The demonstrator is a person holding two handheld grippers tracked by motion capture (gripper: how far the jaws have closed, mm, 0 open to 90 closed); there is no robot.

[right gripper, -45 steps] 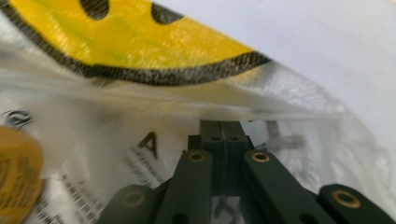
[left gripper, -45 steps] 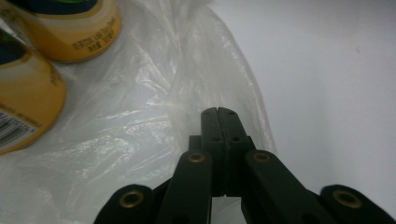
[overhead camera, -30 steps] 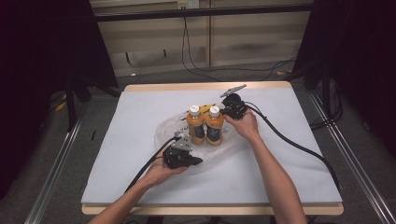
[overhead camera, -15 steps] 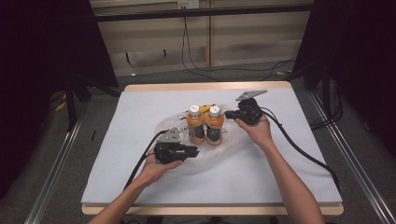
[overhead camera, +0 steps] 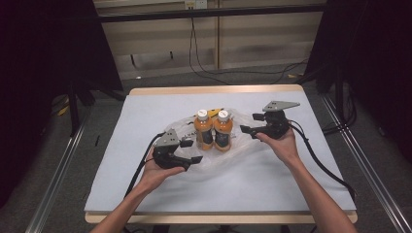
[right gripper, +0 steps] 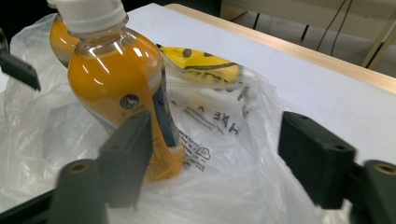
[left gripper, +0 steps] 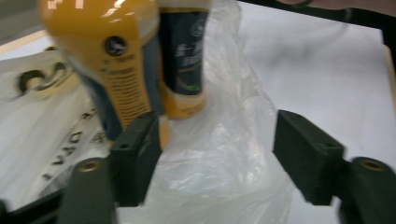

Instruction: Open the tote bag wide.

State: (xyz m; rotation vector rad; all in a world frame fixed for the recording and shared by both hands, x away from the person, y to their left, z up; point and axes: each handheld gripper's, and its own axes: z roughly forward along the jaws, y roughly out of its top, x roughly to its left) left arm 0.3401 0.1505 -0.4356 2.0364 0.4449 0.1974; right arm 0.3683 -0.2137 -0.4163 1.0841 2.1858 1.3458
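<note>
Two orange juice bottles with white caps (overhead camera: 204, 130) (overhead camera: 223, 130) stand upright, side by side, on a crumpled clear plastic bag (overhead camera: 228, 158) at the middle of the table. My left gripper (overhead camera: 193, 151) sits low at the bottles' near left. Its jaws have just been opening, and loose bag film (left gripper: 224, 93) lies between them unpinched, with the bottles (left gripper: 116, 60) just ahead. My right gripper (overhead camera: 248, 124) hovers to the right of the bottles. Its jaws have also just been opening over the bag, beside the nearer bottle (right gripper: 116, 79).
A white cover (overhead camera: 145, 111) is spread over the wooden table (overhead camera: 214, 89). A yellow smiley print (right gripper: 205, 63) marks the bag behind the bottles. Black cables (overhead camera: 320, 160) trail from both grippers toward the near edge. Dark stands flank the table.
Both grippers' jaws went from shut to open. The right gripper drew away to the right of the bottles, and the left shifted slightly left and up.
</note>
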